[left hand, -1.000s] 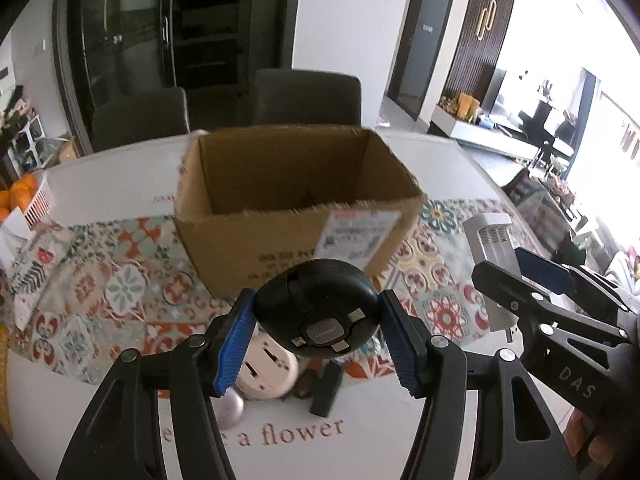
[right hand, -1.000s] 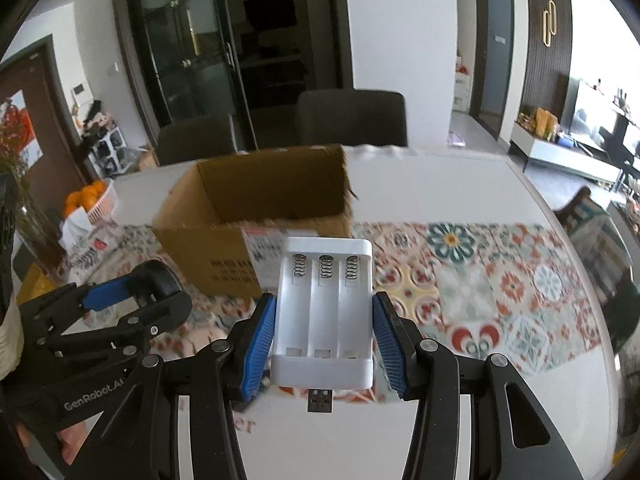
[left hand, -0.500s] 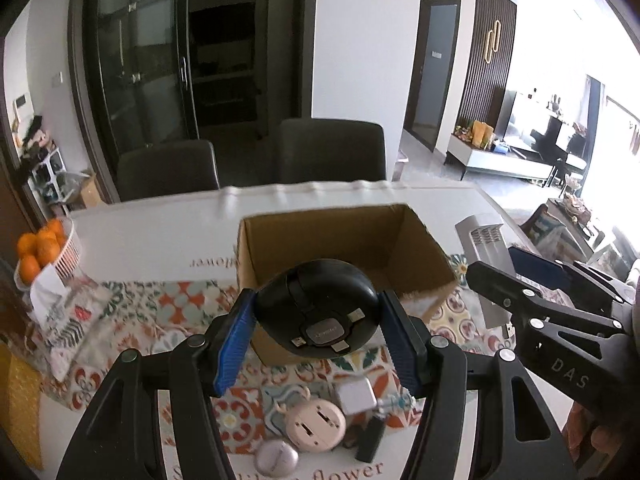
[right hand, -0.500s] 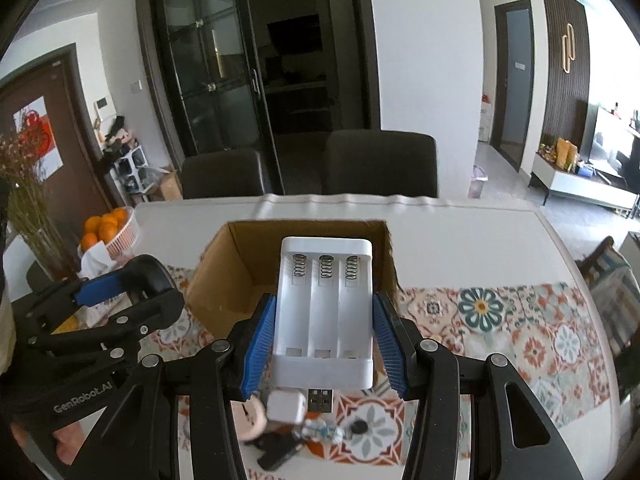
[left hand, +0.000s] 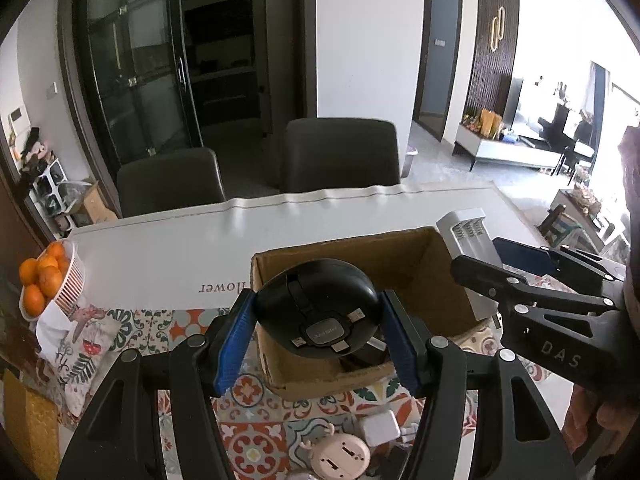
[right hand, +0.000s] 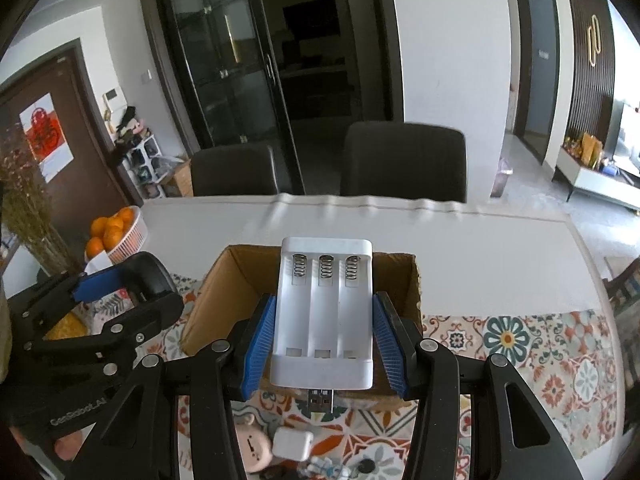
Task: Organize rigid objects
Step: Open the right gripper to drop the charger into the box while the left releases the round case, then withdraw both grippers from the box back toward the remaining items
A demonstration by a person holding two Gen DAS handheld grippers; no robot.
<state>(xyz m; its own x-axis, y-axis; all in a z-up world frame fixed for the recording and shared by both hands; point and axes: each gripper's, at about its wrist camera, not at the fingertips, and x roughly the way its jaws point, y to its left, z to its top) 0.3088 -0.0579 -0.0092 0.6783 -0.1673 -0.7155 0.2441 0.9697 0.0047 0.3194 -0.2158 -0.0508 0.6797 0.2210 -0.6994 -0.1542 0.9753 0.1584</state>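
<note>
Left gripper (left hand: 318,334) is clamping a round black gadget (left hand: 318,312) between its blue fingers (left hand: 234,342), holding it up in front of the open cardboard box (left hand: 404,254) — above the near wall, as this view shows it. Right gripper (right hand: 325,348) is gripping a white battery charger (right hand: 325,312), fingers pressing on both long sides, its plug end pointing back toward the camera, also in front of the box opening. The box is sitting on a patterned mat (right hand: 520,344) on the white tabletop (right hand: 460,248). Small items are lying on the mat near the box — a white adapter (right hand: 292,444) and a pink round piece (left hand: 340,456). A basket of oranges (right hand: 116,234) is standing well to the left.
</note>
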